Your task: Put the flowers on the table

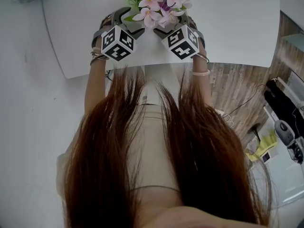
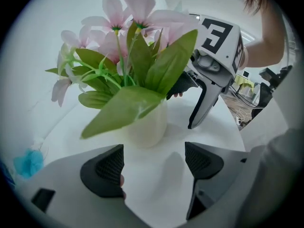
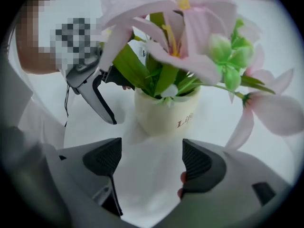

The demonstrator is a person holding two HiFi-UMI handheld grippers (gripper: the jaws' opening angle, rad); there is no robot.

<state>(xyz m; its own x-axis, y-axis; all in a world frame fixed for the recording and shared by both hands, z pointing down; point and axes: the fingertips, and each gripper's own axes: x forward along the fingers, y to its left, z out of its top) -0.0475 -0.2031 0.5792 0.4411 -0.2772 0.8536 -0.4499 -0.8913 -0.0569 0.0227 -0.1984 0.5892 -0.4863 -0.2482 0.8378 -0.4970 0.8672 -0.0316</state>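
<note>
A bunch of pink flowers [image 1: 159,3] with green leaves stands in a small cream pot [image 3: 165,114] on the white table [image 1: 228,27]. The pot [image 2: 146,126] sits upright on the tabletop, just beyond both sets of jaws. My left gripper [image 2: 152,163] is open, its pads apart with only bare table between them. My right gripper [image 3: 151,159] is open too, a short way short of the pot. In the head view both grippers flank the flowers, left gripper [image 1: 124,19] and right gripper [image 1: 167,28], with the blooms hiding the pot.
The table's front edge [image 1: 190,64] runs just behind my wrists, with wooden floor [image 1: 237,89] beyond. A small blue object [image 2: 28,163] lies far left on the table. Cables and gear [image 1: 285,132] sit at the right on the floor.
</note>
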